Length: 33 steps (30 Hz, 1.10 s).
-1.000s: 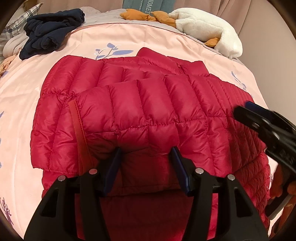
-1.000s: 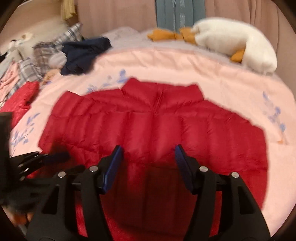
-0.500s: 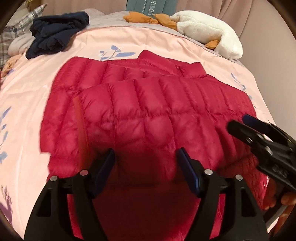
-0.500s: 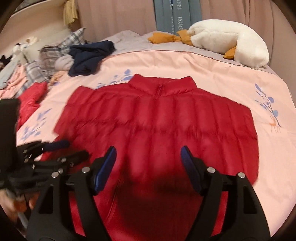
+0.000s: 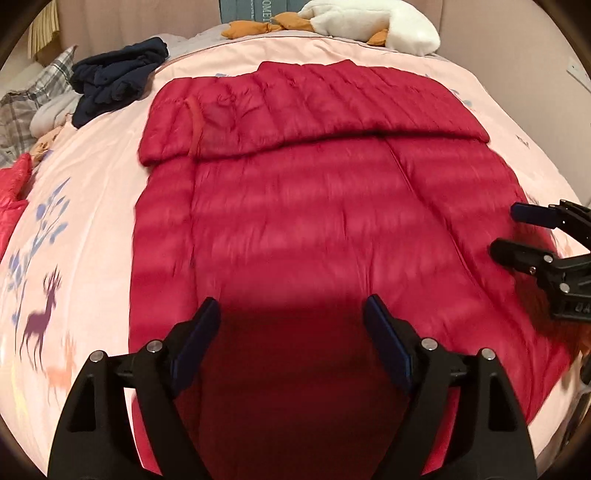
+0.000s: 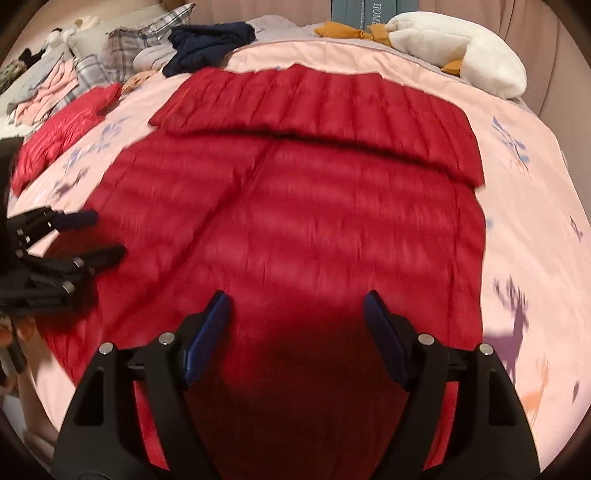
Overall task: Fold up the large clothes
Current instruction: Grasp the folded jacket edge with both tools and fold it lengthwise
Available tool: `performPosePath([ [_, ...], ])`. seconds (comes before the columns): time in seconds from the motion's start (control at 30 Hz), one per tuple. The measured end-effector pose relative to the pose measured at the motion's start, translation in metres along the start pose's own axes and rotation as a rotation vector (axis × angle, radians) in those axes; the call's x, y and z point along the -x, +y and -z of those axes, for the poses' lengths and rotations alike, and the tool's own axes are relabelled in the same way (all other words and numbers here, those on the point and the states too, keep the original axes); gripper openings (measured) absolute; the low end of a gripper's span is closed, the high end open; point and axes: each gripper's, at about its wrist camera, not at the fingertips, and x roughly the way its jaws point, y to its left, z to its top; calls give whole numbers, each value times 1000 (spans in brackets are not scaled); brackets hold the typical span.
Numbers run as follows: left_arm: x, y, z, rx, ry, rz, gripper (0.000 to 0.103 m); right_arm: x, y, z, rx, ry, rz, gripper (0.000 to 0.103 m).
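Red quilted down jacket (image 5: 332,221) is being left spread on the pink printed bed cover (image 5: 92,221), its far part folded over. Both left tongs (image 5: 291,332) and right tongs (image 6: 297,325), having just been opening, are being held empty above it; the near hem should be gripped at both corners evenly.

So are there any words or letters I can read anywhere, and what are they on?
"HOME": white letters running down the blue-grey panel behind the bed, next to the white plush toy; the left camera cuts it to "OME".
Smaller lettering beside it on the same panel: too small and blurred to read.
White marks on the right gripper body: cut off at the frame edge, unreadable.
Red jacket, pink bedspread: pictures only, no words.
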Motion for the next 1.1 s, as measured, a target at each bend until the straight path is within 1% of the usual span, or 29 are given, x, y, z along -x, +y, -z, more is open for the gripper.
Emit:
performPosePath([
  [0.07, 10, 5, 17, 25, -5, 15, 83, 10, 2, 22, 4, -24, 13, 77],
  [0.1, 14, 7, 24, 32, -9, 16, 85, 14, 1, 28, 3, -32, 15, 77],
  [0.17, 27, 12, 42, 55, -30, 25, 85, 28, -2, 50, -16, -52, 8, 78],
  [0.23, 39, 19, 56, 79, -43, 38, 87, 44, -8, 64, -32, -82, -2, 78],
  [0.3, 53, 29, 70, 114, -58, 63, 87, 60, -18, 74, -76, -106, -40, 84],
  [0.37, 68, 44, 81, 172, -80, 85, 87, 78, -30, 85, -136, -144, -70, 85],
  [0.4, 74, 51, 83, 203, -89, 88, 87, 87, -41, 90, -184, -162, -84, 85],
  [0.47, 83, 72, 91, 295, -104, 116, 87, 96, -66, 94, -287, -181, -116, 86],
  [0.5, 84, 80, 93, 335, -108, 141, 87, 97, -77, 98, -335, -185, -128, 86],
  [0.53, 84, 94, 96, 400, -110, 194, 87, 97, -85, 101, -375, -184, -134, 86],
  [0.57, 83, 100, 97, 434, -105, 223, 87, 96, -99, 105, -435, -178, -148, 86],
  [0.6, 80, 109, 99, 474, -98, 255, 87, 95, -105, 110, -469, -176, -164, 86],
  [0.7, 74, 118, 105, 541, -85, 310, 87, 87, -122, 120, -565, -162, -226, 86],
  [0.8, 62, 123, 113, 616, -60, 402, 87, 74, -128, 129, -628, -131, -286, 87],
  [1.0, 53, 122, 112, 643, -63, 524, 87, 61, -116, 119, -611, -128, -349, 88],
  [1.1, 48, 120, 105, 634, -62, 558, 87, 53, -111, 109, -599, -126, -376, 88],
])
